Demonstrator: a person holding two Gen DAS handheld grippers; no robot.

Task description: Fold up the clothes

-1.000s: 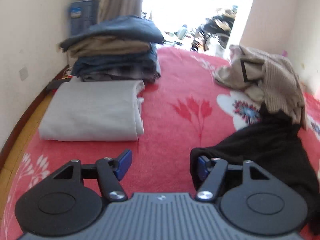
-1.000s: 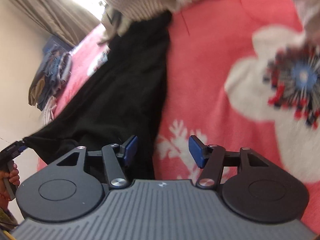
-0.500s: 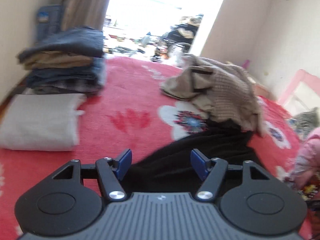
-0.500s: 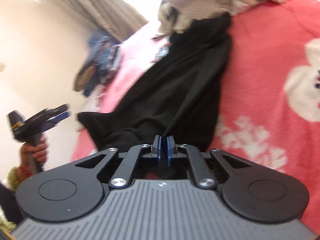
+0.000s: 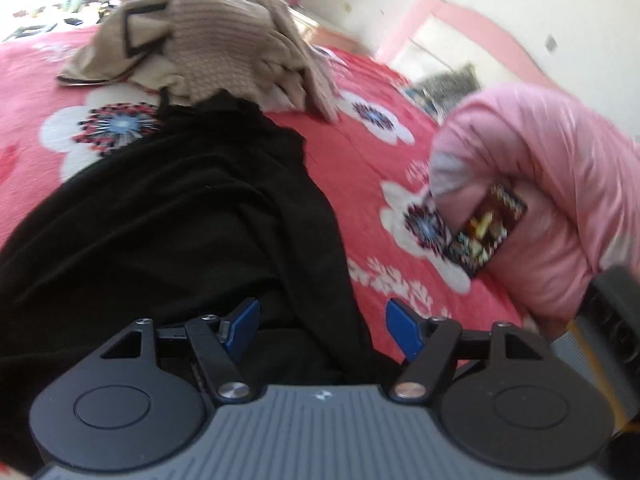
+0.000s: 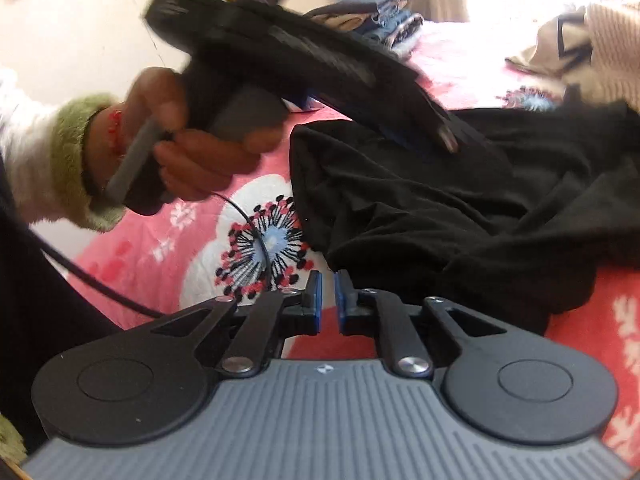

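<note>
**A:** black garment [image 6: 460, 208] is rumpled on the red blanket [image 5: 360, 152]. Right gripper [image 6: 327, 300], clamped half a second ago, is now almost closed but looks empty.

**B:** left gripper [image 5: 322, 330] swung over it, wide open, empty. Regrasp incoming, probably.

Garment [image 5: 168, 216] on the bedspread [image 5: 372, 152], sweater pile [image 5: 216, 36] behind it.
</note>
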